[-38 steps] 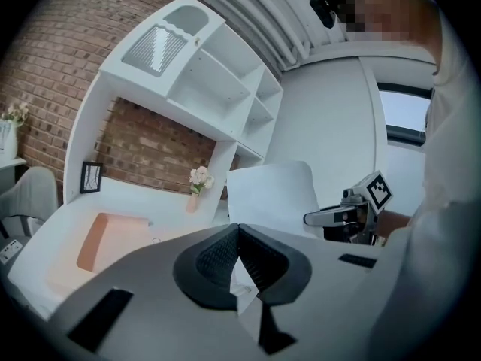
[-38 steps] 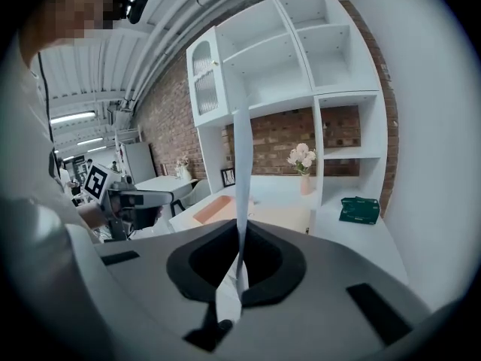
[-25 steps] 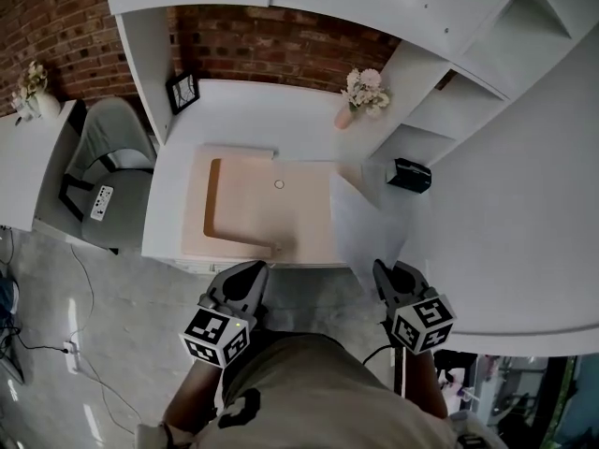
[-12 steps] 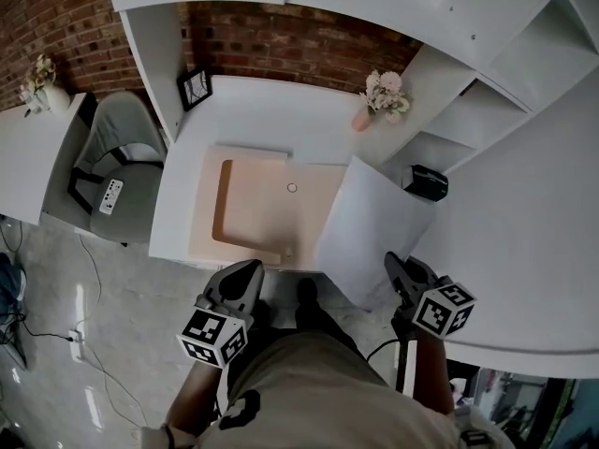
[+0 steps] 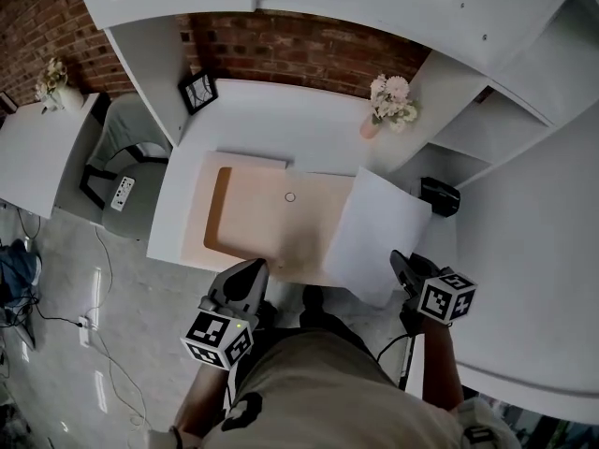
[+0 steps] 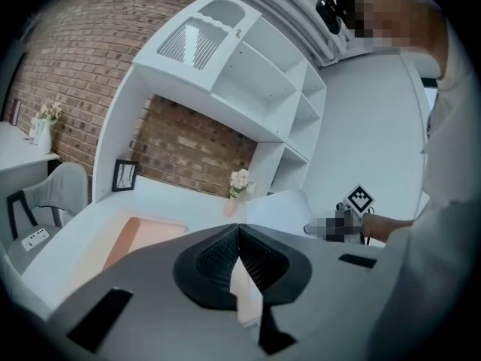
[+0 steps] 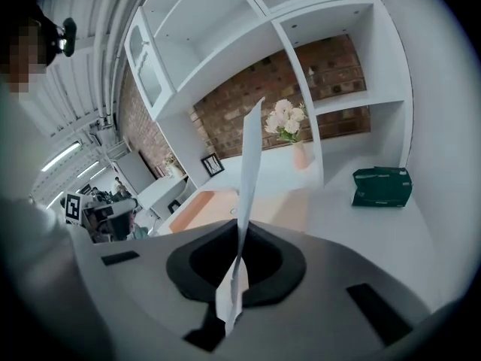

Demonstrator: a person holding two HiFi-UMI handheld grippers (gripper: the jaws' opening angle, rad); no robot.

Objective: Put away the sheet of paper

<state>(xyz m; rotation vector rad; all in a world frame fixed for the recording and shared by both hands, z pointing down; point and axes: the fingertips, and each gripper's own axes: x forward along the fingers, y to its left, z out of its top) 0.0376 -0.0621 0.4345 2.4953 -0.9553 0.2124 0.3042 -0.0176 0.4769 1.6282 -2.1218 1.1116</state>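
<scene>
Sheet of paper (image 5: 374,232) looks feather-light and floppy, so my right gripper (image 5: 402,263) pinches its near edge while my left gripper (image 5: 251,271) sits closed, empty.

Left gripper (image 5: 251,274): jaws closed together, nothing between them. Right gripper (image 5: 401,262): jaws clamped on sheet of paper (image 5: 374,232).

The white worktop (image 5: 281,124) carries a peach mat (image 5: 267,223) near its front edge, a small black frame (image 5: 198,91) at back left, a vase of flowers (image 5: 388,101) (pale pink) and, right, a dark green box (image 5: 440,195).
</scene>
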